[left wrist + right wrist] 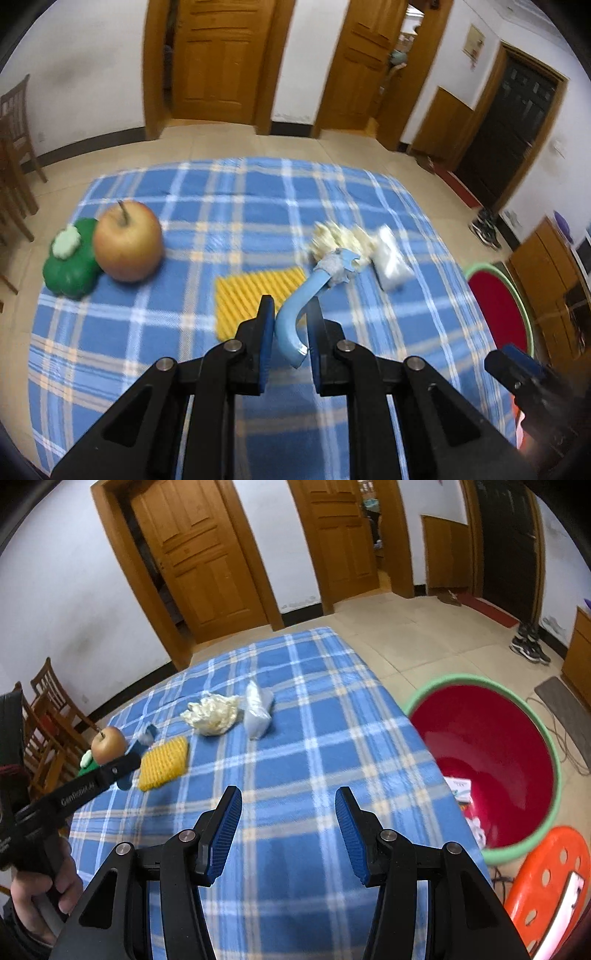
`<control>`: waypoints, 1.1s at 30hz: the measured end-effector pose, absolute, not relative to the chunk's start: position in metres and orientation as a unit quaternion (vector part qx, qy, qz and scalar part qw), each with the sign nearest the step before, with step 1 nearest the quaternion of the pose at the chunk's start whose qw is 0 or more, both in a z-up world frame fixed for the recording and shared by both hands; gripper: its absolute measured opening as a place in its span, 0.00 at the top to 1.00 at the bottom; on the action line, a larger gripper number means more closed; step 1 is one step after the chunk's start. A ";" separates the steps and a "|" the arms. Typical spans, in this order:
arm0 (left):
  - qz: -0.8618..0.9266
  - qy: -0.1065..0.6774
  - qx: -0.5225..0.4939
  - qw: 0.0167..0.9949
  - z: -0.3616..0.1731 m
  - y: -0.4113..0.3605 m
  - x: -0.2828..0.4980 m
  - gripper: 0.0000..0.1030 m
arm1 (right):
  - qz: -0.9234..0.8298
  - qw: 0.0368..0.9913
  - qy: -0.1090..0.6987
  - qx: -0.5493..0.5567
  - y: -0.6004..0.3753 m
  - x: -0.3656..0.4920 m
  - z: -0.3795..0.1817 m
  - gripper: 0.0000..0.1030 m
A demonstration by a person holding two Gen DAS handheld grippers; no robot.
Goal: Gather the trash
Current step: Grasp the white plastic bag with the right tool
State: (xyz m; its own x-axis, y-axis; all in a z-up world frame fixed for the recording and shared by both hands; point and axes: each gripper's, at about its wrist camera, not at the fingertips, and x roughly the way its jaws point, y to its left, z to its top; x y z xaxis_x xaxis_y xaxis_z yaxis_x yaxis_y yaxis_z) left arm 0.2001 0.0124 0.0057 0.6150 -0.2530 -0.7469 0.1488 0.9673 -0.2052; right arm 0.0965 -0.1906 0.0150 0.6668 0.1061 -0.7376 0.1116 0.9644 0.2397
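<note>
My left gripper (290,314) is shut on a curved light-blue plastic piece (295,310) with a grey wrapped end, held just above the blue plaid tablecloth (166,350). Beyond it lie a crumpled pale-yellow paper wad (340,238), a white plastic packet (391,258) and a yellow ridged piece (255,295). In the right wrist view my right gripper (288,812) stands open over the cloth (314,746) with nothing between its fingers. The wad (212,710), the packet (258,710) and the yellow piece (164,764) lie ahead of it to the left. A red basin (487,757) with a green rim stands on the floor beside the table, with some paper scraps inside.
An apple (127,242) and a green toy pepper (72,258) sit at the cloth's left side. The basin (498,306) is past the table's right edge, with an orange stool (546,878) near it. Wooden chairs (48,716) stand to the left. Wooden doors line the far wall.
</note>
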 end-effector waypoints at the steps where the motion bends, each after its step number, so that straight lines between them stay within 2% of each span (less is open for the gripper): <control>1: -0.105 0.421 -0.063 0.899 0.005 0.015 0.204 0.84 | 0.001 0.903 0.408 0.131 -0.189 0.101 0.015 0.47; 12: -0.075 0.416 -0.070 0.904 -0.018 0.027 0.221 0.84 | 0.009 0.897 0.426 0.114 -0.173 0.169 -0.013 0.48; 28: -0.073 0.421 -0.066 0.902 -0.033 0.027 0.213 0.84 | 0.014 0.899 0.425 0.106 -0.160 0.211 -0.037 0.48; 33: -0.072 0.429 -0.074 0.897 -0.038 0.030 0.215 0.84 | 0.019 0.895 0.430 0.118 -0.160 0.220 -0.045 0.62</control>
State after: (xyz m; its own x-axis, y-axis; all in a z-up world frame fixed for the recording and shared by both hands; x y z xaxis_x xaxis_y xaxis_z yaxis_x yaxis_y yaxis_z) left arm 0.2151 0.0302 -0.0384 0.6215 -0.1925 -0.7594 0.0649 0.9787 -0.1950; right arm 0.2200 -0.1602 -0.0453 0.6289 0.1354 -0.7656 0.0683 0.9713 0.2278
